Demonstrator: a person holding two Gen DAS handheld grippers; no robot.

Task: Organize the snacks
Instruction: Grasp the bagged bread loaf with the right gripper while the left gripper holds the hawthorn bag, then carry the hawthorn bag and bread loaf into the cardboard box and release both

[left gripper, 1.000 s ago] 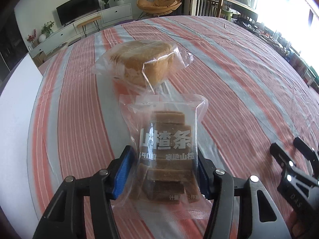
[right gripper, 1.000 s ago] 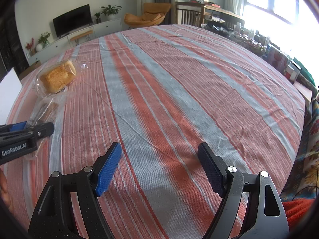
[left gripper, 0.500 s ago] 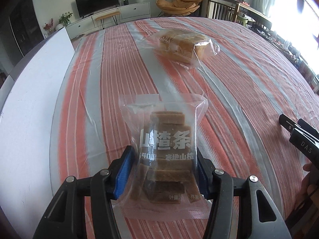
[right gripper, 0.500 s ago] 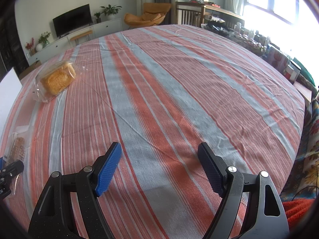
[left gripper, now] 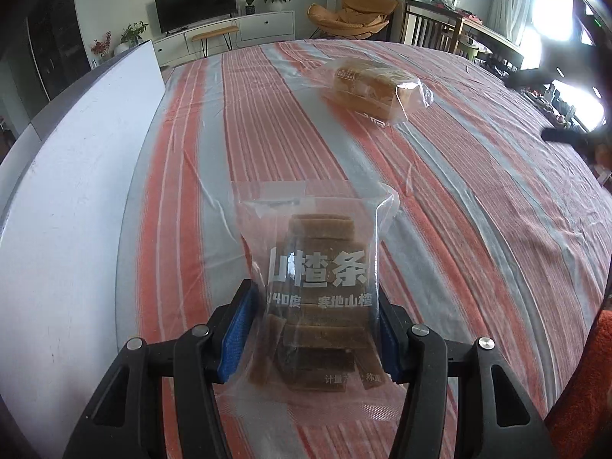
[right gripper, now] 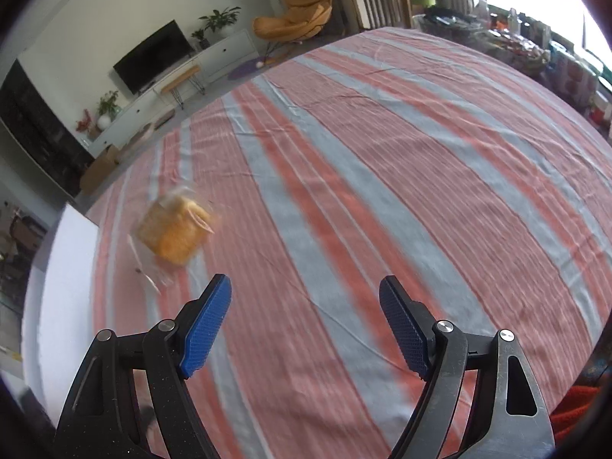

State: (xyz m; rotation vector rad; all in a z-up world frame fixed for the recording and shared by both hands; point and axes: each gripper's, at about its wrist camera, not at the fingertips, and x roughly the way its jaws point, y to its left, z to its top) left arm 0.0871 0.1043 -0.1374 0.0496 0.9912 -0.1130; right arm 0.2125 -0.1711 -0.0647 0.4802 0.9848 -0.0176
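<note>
Hawthorn-strip packet (left gripper: 317, 298), clear, white lettering, brown slabs, pinched in left tool (left gripper: 311, 334), right tool (right gripper: 304, 325) agape, empty

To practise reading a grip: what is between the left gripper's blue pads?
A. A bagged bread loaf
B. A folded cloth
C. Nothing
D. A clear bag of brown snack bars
D: the left gripper pinches the clear bag of brown bars; the bread loaf lies apart on the tablecloth.

Tablecloth (left gripper: 440, 191): salmon-red and grey stripes with thin white lines. Snack bag (left gripper: 317, 287) at 6 o'clock: clear, white lettering, brown bars inside. Bread bag (left gripper: 367, 88) at 1 o'clock: clear, golden-brown loaf. Gripper pads (right gripper: 206, 325): blue on black. Board (left gripper: 69, 199) at 9 o'clock: white.
</note>
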